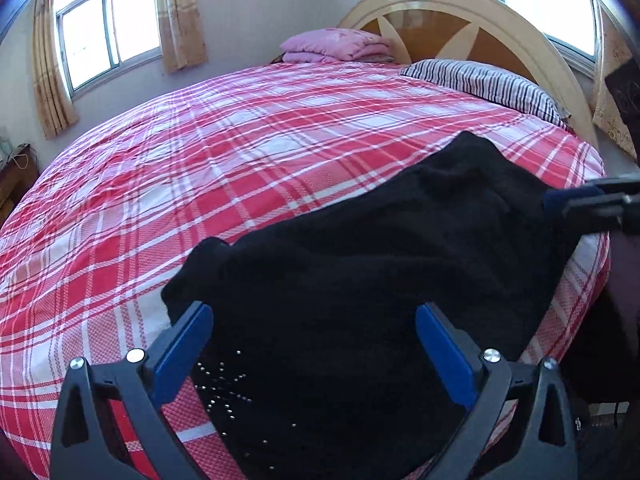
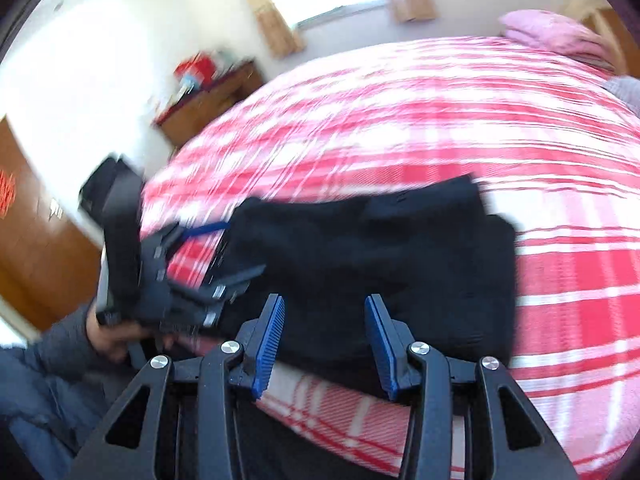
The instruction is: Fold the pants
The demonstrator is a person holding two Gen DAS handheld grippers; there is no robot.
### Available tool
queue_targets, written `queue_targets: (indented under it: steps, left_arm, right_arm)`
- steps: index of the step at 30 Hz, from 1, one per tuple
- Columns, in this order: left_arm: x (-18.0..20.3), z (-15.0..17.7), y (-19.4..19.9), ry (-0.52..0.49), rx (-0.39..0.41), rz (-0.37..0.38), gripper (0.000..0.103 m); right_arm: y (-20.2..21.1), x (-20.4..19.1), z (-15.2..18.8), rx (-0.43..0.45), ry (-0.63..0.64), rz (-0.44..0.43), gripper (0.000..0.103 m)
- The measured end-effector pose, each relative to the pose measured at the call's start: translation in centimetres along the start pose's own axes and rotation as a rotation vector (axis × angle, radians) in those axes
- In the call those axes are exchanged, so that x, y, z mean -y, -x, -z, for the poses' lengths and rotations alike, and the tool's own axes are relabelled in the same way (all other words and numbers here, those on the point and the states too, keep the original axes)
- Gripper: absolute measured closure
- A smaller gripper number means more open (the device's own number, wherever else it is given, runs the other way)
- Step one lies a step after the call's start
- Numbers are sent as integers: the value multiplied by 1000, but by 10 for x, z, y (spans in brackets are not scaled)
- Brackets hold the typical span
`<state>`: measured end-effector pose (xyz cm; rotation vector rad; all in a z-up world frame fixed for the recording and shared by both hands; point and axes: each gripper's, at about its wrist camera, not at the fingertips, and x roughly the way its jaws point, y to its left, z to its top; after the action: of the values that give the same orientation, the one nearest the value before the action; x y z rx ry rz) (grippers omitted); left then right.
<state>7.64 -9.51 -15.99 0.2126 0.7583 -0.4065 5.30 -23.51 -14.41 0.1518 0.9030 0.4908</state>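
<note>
Black pants [image 1: 380,260] lie folded over near the edge of a bed with a red and white plaid sheet [image 1: 200,160]. A pattern of small silver studs [image 1: 224,384] shows on the near part. My left gripper [image 1: 316,344] hangs over that part with its blue pads wide apart and not pressing the cloth. In the blurred right wrist view the pants [image 2: 380,256] lie just beyond my right gripper [image 2: 325,336], whose pads stand apart with nothing pinched. The left gripper [image 2: 228,250] sits at the pants' left end, held by a hand [image 2: 112,336]. The right gripper [image 1: 580,200] reaches in at the pants' right side.
A folded pink blanket [image 1: 336,44] and a striped pillow [image 1: 480,80] lie at the head of the bed by the curved headboard [image 1: 460,12]. A wooden nightstand [image 2: 208,100] with clutter stands beside the bed, and a wooden door [image 2: 32,240] is at the left.
</note>
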Motion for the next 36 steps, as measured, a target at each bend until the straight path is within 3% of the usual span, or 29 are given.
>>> queue_targets:
  steps: [2, 4, 12, 16, 18, 22, 24, 27, 31, 36]
  left_arm:
    - [1, 1, -3, 1, -11, 4, 0]
    - [0, 2, -4, 4, -16, 5, 0]
    - [3, 1, -2, 5, -8, -3, 0]
    - [12, -2, 8, -25, 30, 15, 0]
    - [19, 0, 4, -51, 9, 33, 0]
    - [30, 6, -6, -94, -33, 46, 0]
    - [28, 5, -5, -87, -28, 52, 0]
    - [24, 5, -4, -75, -25, 53, 0]
    - [12, 4, 7, -82, -6, 31, 0]
    - [-33, 12, 13, 53, -12, -1, 0]
  right_arm:
    - [-5, 16, 3, -25, -46, 36, 53]
    - [-4, 23, 6, -15, -64, -1, 53]
    - [-10, 2, 12, -20, 110, 100, 53]
    - [6, -8, 9, 47, 150, 121, 53]
    - [11, -5, 5, 78, 129, 110, 48]
    - [-3, 30, 2, 26, 0, 194, 48]
    - [-1, 41, 2, 39, -39, 138, 48]
    - [4, 40, -1, 43, -37, 127, 48]
    - [12, 45, -2, 62, -43, 184, 48]
    - [25, 70, -4, 93, -152, 138, 38]
